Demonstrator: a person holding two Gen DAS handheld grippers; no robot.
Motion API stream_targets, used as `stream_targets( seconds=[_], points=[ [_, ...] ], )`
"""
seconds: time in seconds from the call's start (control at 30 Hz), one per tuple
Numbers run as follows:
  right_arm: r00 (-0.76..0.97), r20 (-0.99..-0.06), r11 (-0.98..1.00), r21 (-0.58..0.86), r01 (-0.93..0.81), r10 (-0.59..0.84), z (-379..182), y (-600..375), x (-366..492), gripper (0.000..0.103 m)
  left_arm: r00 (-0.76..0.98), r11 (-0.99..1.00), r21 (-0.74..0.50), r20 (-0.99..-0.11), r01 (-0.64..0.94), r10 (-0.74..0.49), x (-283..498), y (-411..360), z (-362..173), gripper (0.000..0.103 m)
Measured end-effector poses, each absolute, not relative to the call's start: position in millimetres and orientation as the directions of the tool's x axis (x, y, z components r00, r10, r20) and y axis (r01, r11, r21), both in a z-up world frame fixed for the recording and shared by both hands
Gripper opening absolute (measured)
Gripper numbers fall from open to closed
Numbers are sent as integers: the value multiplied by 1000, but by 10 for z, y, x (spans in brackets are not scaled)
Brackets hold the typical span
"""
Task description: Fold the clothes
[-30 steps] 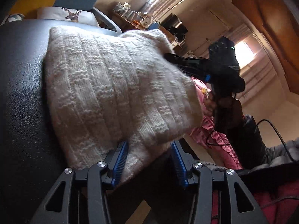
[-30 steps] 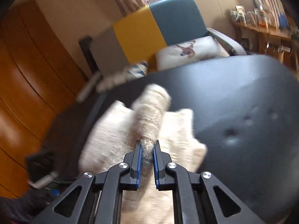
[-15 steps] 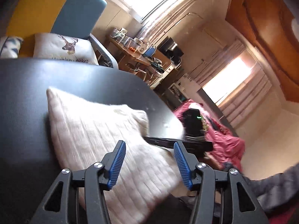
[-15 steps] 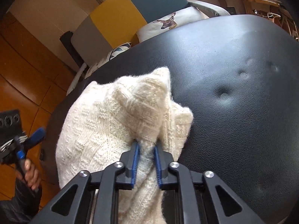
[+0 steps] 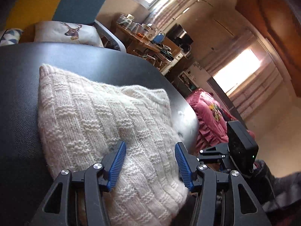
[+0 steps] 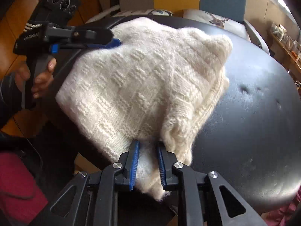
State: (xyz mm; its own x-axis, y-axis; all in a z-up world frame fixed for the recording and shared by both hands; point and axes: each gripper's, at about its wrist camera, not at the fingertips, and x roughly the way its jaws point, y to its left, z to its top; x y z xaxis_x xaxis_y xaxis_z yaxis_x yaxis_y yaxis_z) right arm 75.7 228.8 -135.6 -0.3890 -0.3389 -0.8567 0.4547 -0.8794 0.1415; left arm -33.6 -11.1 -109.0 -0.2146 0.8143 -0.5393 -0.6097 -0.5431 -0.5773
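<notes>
My right tongs pinch the near hem of the cream chunky-knit sweater, bunched on the black padded leather counter; left tongs gape over it, holding nothing. I'd lay the hem flat, corners matched. Counter edge is close on my side, with open room to the right.

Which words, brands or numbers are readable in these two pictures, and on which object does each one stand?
"GenRobot.AI", partly legible: white print on the black body of the left tongs, right wrist view.
Lettering under the deer on the deer cushion: too small to read.
White knitted sweater: no text visible.
</notes>
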Motion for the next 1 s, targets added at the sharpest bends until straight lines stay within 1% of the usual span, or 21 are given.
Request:
stream_targets(
  seconds=[0.07,0.1,0.3,0.37,0.4,0.6,0.67,0.77,0.87,0.9,1.0],
  points=[
    [-379,-843,-894,235,381,-382,-1392,2470,753,16,-222,-547,-530,-556,-648,801,-216,-63,-1126,54],
    [-379,-838,-894,253,369,-393,-1395,2501,749,16,-237,-555,-530,-551,-641,800,-185,-70,-1106,54],
    [-383,-817,-888,311,340,-432,-1405,2594,736,16,-328,-600,-526,-523,-603,787,10,-113,-984,54],
    [-385,-809,-885,330,330,-445,-1408,2625,731,16,-332,-608,-473,-544,-637,771,206,-72,-971,54],
    [-395,-800,-882,336,330,-452,-1340,2641,709,17,-322,-605,-469,-550,-643,770,274,-63,-986,54],
    [-464,-736,-867,366,340,-493,-841,2737,550,18,-269,-592,-476,-585,-650,765,459,38,-1201,56],
    [-478,-736,-875,359,325,-480,-879,2742,480,22,-267,-595,-461,-596,-658,757,483,86,-1264,57],
    [-496,-738,-888,347,301,-457,-966,2746,372,23,-272,-598,-443,-603,-668,750,511,128,-1284,60],
    [-513,-741,-901,336,276,-433,-1052,2750,264,23,-285,-607,-400,-620,-686,731,560,161,-1325,60],
    [-519,-742,-905,332,268,-425,-1081,2751,229,20,-295,-614,-369,-632,-698,716,589,185,-1342,60],
    [-535,-744,-916,320,242,-401,-1168,2755,121,19,-317,-621,-342,-631,-705,708,639,208,-1376,60]
  ],
)
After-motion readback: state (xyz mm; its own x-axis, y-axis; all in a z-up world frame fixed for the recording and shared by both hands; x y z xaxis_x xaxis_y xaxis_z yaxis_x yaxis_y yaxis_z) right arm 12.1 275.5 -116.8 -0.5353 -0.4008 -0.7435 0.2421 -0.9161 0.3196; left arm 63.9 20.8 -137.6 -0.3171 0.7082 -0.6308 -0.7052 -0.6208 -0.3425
